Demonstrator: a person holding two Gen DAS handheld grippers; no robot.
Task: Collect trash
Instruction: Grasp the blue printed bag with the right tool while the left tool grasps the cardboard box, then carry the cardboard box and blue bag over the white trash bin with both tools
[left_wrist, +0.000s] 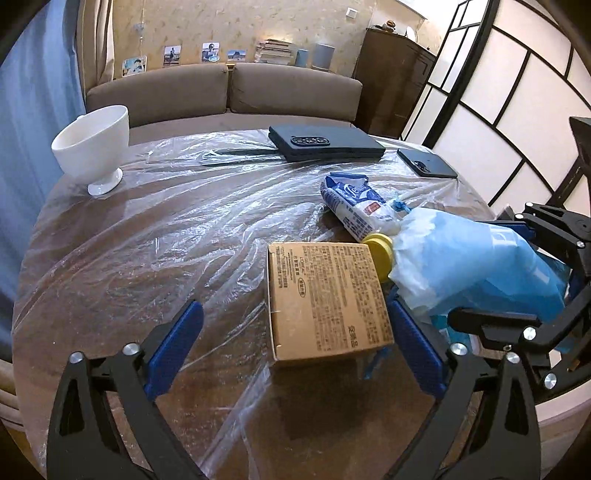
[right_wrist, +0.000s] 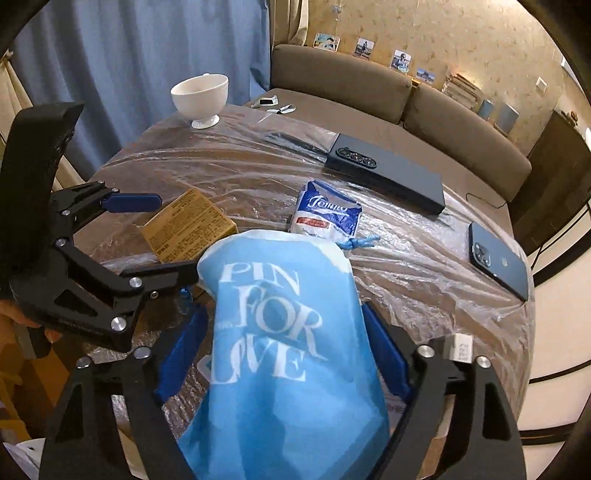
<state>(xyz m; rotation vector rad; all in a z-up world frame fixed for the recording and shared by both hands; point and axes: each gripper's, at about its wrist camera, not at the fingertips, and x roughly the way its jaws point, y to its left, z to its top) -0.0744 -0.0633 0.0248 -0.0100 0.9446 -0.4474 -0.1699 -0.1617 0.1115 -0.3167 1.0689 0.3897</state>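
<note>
Both fingers (right_wrist: 384, 350) flank the blue bag (right_wrist: 288, 332) — cardboard box (left_wrist: 325, 299) between the left's.

Trash gathered near the table's front edge

A brown printed cardboard box (left_wrist: 325, 299) is seen lying flat; behind it a crumpled blue-and-white tissue pack (left_wrist: 356, 206) (lying on its side) and a yellow lid (left_wrist: 380, 253) are found, beside a light-blue bag (right_wrist: 284, 332) printed "PIN FOR LOVE".

My room is evenly, softly lit; glare streaks the plastic sheet (left_wrist: 177, 221) over the tabletop (left_wrist: 332, 424). Both views stay sharp, though edges bow strongly and corners go black.
</note>
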